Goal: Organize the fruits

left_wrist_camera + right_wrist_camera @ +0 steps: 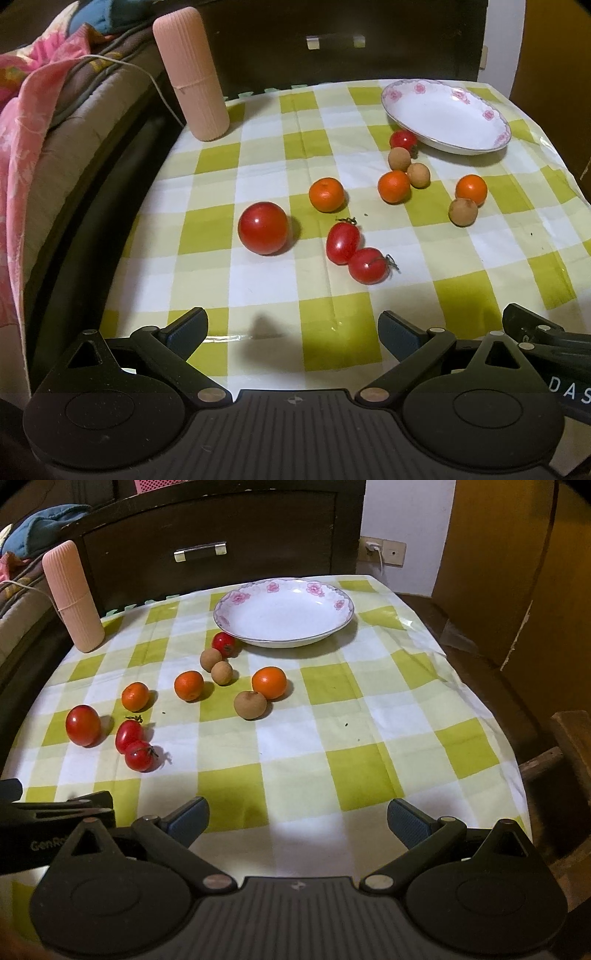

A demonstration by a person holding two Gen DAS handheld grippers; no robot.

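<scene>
**Fruit loose on the checked cloth, both my claws wide and empty**

While my left gripper (293, 328) hangs over the near edge of the table with its jaws spread and nothing between them, my right gripper (297, 818) sits just beside it, equally wide and empty. Its blue pads (406, 821) are ribbed and rubbery on black plastic arms.

All the fruit lies on the tablecloth (369, 709), a smooth, creased sheet of green, pale yellow and white squares. Four glossy red tomatoes: the big round tomato (263, 228) far left, then a pair of stemmed tomatoes (356, 254) touching each other just right of it, and a small far tomato (403, 140) against the rim of the bowl. Three matte mandarins with dimpled skin: the left mandarin (326, 194), the middle mandarin (394, 186) and the right mandarin (471, 189). Three dull, tan, rough-skinned longans: two paired longans (408, 166) between the far tomato and the middle mandarin, and a lone longan (463, 211) touching the right mandarin on its near side.

My bowl (338, 622), shallow white china with pink flowers around a scalloped rim, stands at the far side and holds nothing. A tall pink ribbed cylinder (192, 74) stands upright at the far left corner.
</scene>
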